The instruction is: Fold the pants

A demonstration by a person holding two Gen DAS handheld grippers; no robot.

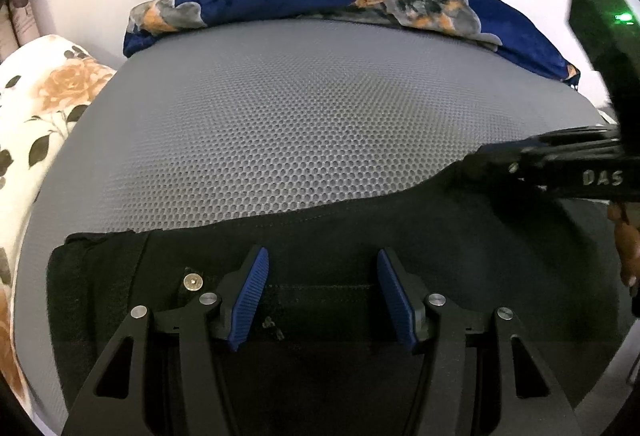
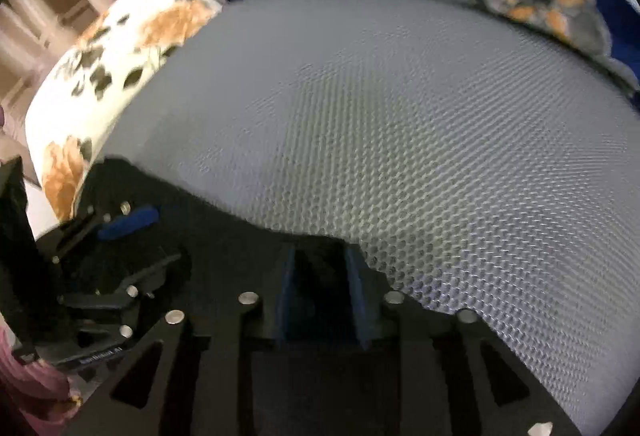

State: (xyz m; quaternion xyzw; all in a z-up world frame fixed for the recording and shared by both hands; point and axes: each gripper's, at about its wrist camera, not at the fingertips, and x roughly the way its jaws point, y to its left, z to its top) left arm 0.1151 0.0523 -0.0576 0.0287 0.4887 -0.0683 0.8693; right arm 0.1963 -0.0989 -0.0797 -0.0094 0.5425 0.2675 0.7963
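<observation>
1. On the grey honeycomb-mesh mattress lie the black denim pants, along its near edge.
2. The left gripper hovers spread wide above the waistband.
3. The right gripper pinches the pants' dark cloth.

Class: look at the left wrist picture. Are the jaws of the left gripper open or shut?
Open. The left gripper has its two blue pads well apart over the black pants, with bare fabric showing between them and nothing pinched.

The black fabric pants with a silver metal waist button lie spread flat across the near edge of the grey honeycomb-mesh mattress.
</observation>
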